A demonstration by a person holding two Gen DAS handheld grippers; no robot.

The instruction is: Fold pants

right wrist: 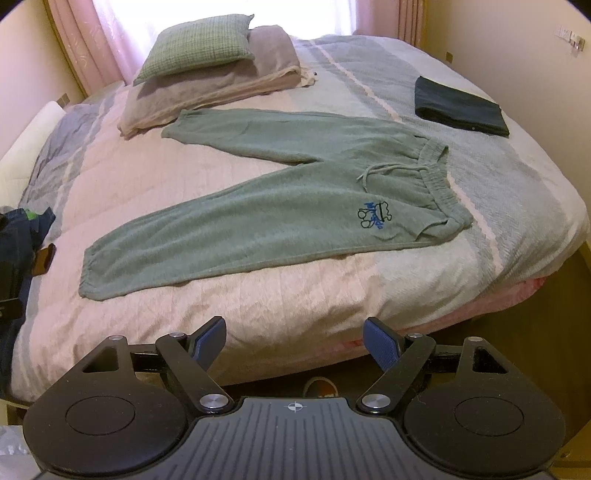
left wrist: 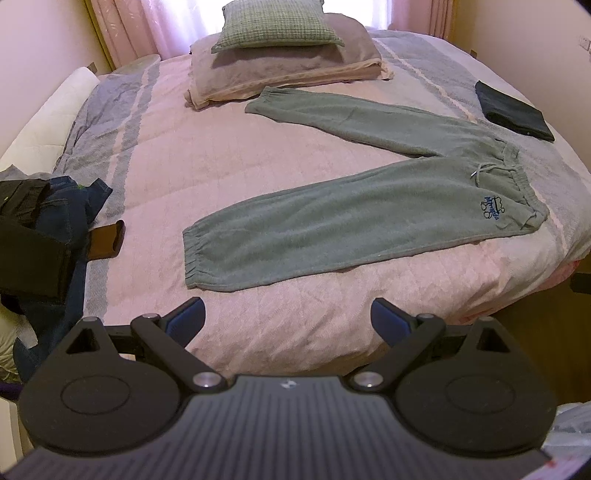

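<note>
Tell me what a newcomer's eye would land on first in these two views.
First, the green pants spread flat in a V across the middle of the bed, waistband to the right, legs to the left. Next, the stacked pillows at the far end by the curtains, and a dark folded cloth near the bed's far right edge. Close up, both tongs, left and right, hang open over the near edge, holding nothing.

Sage-green fleece sweatpants (right wrist: 266, 206) — blue and black embroidered logo (right wrist: 373, 218) at the hip. Quilted bedspread (left wrist: 221, 155) pink with grey-blue stripes. Green checked cushion (left wrist: 277, 26) on mauve folded blanket (left wrist: 288, 66). Folded black-green garment (right wrist: 458, 107) — plain.
</note>
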